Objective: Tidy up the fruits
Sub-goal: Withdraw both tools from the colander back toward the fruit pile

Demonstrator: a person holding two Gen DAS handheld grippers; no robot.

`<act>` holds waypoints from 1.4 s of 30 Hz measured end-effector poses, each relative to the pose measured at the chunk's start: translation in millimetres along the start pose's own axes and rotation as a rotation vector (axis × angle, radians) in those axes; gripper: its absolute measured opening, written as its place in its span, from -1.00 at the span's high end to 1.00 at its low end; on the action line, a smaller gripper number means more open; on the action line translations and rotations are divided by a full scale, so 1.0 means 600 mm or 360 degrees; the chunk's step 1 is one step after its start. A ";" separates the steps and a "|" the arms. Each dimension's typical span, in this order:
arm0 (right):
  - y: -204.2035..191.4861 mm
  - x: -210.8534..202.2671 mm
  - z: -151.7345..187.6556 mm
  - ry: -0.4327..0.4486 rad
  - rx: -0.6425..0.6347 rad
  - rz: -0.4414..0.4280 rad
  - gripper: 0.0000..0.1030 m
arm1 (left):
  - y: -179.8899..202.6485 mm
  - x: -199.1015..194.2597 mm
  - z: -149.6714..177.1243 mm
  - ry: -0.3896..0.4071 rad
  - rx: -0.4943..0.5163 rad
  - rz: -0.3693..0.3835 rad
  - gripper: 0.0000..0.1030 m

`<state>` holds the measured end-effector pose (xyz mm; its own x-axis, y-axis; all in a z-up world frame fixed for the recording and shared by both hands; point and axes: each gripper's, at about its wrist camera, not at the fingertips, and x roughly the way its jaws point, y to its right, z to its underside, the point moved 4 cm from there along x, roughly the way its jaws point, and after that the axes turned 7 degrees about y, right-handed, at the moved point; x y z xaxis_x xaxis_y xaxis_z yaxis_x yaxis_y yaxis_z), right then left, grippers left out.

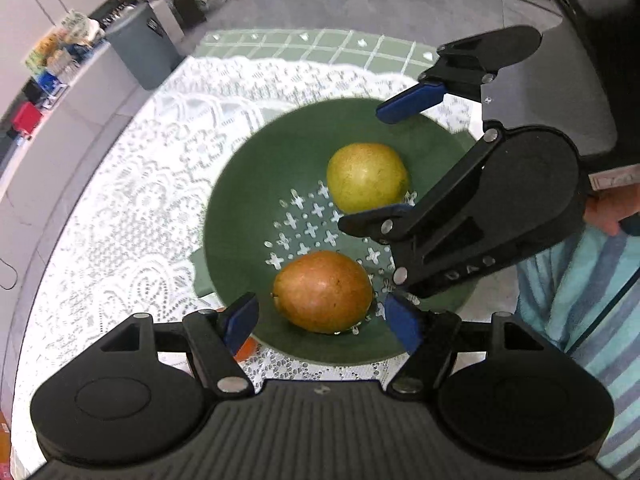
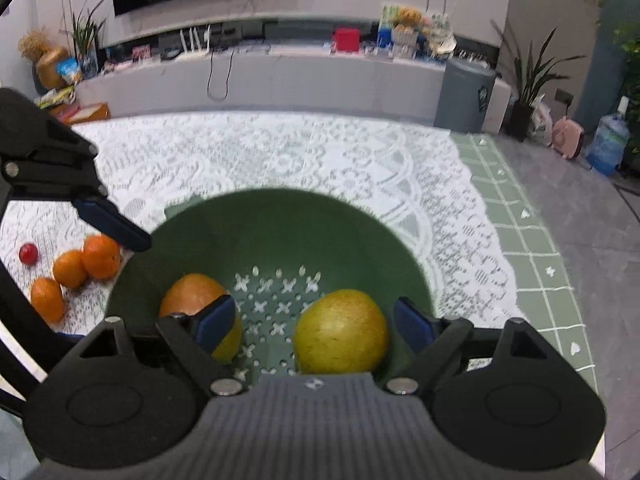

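A green colander bowl [image 1: 256, 184] stands on the lace tablecloth and holds two fruits: a yellow-green pear [image 1: 366, 176] and a red-orange mango [image 1: 324, 292]. My left gripper [image 1: 320, 322] is open above the bowl's near rim, its fingers either side of the mango, not touching it. My right gripper [image 1: 390, 162] is open over the bowl's right side, around the pear's level. In the right wrist view the right gripper [image 2: 314, 324] is open and empty above the pear [image 2: 340, 332], with the mango [image 2: 196, 292] at left in the bowl [image 2: 280, 224].
Three oranges [image 2: 74, 270] and a small red fruit [image 2: 28, 253] lie on the lace cloth [image 2: 280, 152] left of the bowl. The left gripper's finger [image 2: 112, 222] reaches over the bowl's left rim. A green checked cloth [image 2: 532, 264] covers the table's right edge.
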<state>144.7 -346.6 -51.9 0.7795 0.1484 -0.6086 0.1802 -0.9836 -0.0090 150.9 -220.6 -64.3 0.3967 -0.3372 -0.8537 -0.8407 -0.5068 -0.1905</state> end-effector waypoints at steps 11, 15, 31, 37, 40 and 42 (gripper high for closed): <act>-0.003 -0.066 -0.010 0.0315 0.0180 0.0097 -0.80 | -0.009 -0.095 0.041 0.0293 -0.0281 -0.0117 -0.64; -0.022 -0.083 -0.002 0.0397 0.0282 0.0050 -0.80 | -0.019 -0.132 0.064 0.0391 -0.0425 -0.0169 -0.64; -0.172 -0.113 0.031 0.0560 0.0308 -0.0105 -0.87 | -0.067 -0.215 0.220 0.0632 -0.0961 -0.0494 -0.63; -0.219 -0.097 0.045 0.0527 0.0307 -0.0114 -0.87 | -0.077 -0.220 0.294 0.0695 -0.1153 -0.0527 -0.62; -0.242 -0.086 0.050 0.0509 0.0236 -0.0116 -0.87 | -0.079 -0.215 0.322 0.0730 -0.1212 -0.0529 -0.62; -0.252 -0.079 0.052 0.0506 0.0197 -0.0110 -0.86 | -0.078 -0.210 0.338 0.0733 -0.1231 -0.0541 -0.62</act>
<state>61.8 -207.8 -46.8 0.9195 0.2206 -0.3255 0.1802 -0.9722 -0.1498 65.9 6.4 -46.0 0.8188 -0.2709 -0.5061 -0.2440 -0.9623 0.1203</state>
